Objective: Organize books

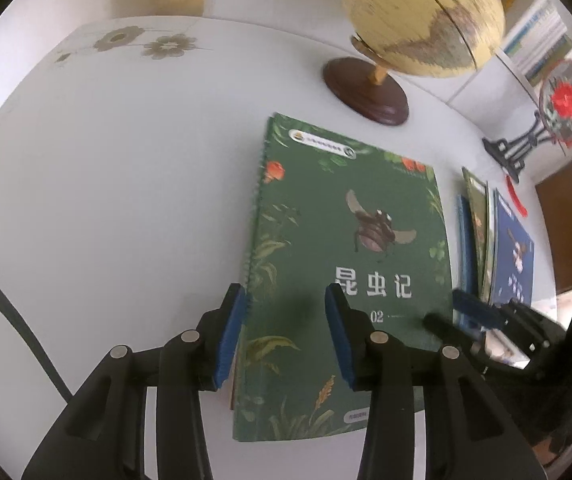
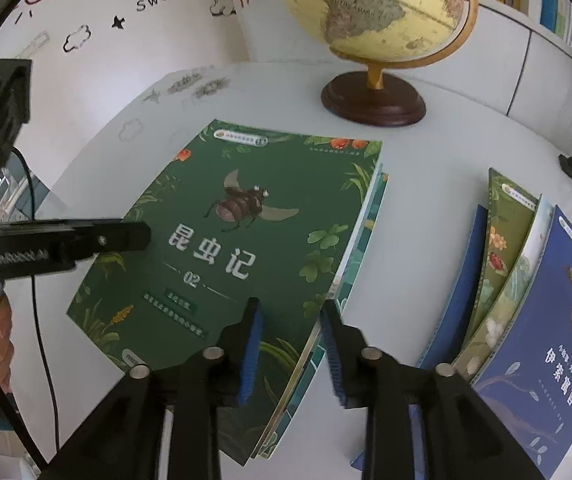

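Green book (image 2: 246, 232) between seemingly parted right tongs (image 2: 291, 344)

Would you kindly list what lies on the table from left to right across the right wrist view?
Left gripper → green insect book lying flat on a stack → row of books standing on edge → blue bird book leaning at the right.

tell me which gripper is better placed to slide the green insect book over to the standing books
Right. The right gripper straddles the green insect book edge facing the standing books; the left gripper sits at the far spine.
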Demonstrator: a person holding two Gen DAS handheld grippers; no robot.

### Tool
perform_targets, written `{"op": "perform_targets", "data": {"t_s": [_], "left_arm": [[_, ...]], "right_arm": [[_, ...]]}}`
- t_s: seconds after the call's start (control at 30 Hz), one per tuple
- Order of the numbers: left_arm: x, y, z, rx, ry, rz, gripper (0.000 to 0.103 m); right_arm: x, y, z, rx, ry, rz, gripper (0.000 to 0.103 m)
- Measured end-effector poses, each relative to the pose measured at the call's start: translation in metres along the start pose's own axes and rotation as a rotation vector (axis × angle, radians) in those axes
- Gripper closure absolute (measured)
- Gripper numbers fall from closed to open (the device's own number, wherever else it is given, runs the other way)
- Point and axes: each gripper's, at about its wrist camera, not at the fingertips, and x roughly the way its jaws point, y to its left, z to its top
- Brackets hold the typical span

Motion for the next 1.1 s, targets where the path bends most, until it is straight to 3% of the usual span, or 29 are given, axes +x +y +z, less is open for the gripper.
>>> {"op": "perform_targets", "data": {"t_s": [0.07, 0.1, 0.27, 0.3, 0.47, 0.57, 0.63, 0.73, 0.9, 1.1], "left_arm": [[-0.006, 0.006, 0.002, -0.035, -0.011, -0.003, 0.064], [-0.008, 0.007, 0.002, -0.048, -0.016, -0.003, 0.064], [-0.019, 0.009, 0.004, -0.071, -0.024, 0.018, 0.064], [-0.021, 0.008, 0.004, -0.077, -0.027, 0.017, 0.059], [-0.024, -0.002, 0.007, -0.116, -0.025, 0.024, 0.055], [-0.023, -0.017, 0.01, -0.136, -0.035, 0.012, 0.046], [-0.024, -0.039, 0.011, -0.121, -0.069, -0.005, 0.036], [-0.019, -0.076, 0.013, -0.07, -0.08, -0.042, 0.034], [0.008, -0.156, 0.009, 0.073, -0.029, -0.093, 0.034], [0.05, -0.241, -0.01, 0.257, 0.07, -0.135, 0.034]], "right_arm": [[0.003, 0.003, 0.0, -0.018, 0.025, 0.017, 0.047], [0.006, 0.006, 0.0, -0.033, 0.048, 0.018, 0.045], [0.005, 0.01, 0.0, -0.053, 0.065, 0.006, 0.045], [0.003, 0.008, -0.001, -0.05, 0.066, 0.003, 0.045], [-0.022, -0.022, -0.006, 0.018, 0.031, 0.015, 0.045], [-0.042, -0.048, -0.013, 0.066, 0.001, 0.016, 0.045], [-0.059, -0.072, -0.02, 0.116, -0.023, 0.013, 0.045], [-0.08, -0.109, -0.033, 0.204, -0.061, 0.011, 0.045], [-0.102, -0.179, -0.061, 0.395, -0.075, 0.005, 0.045], [-0.12, -0.233, -0.094, 0.563, -0.095, 0.016, 0.044]]}}
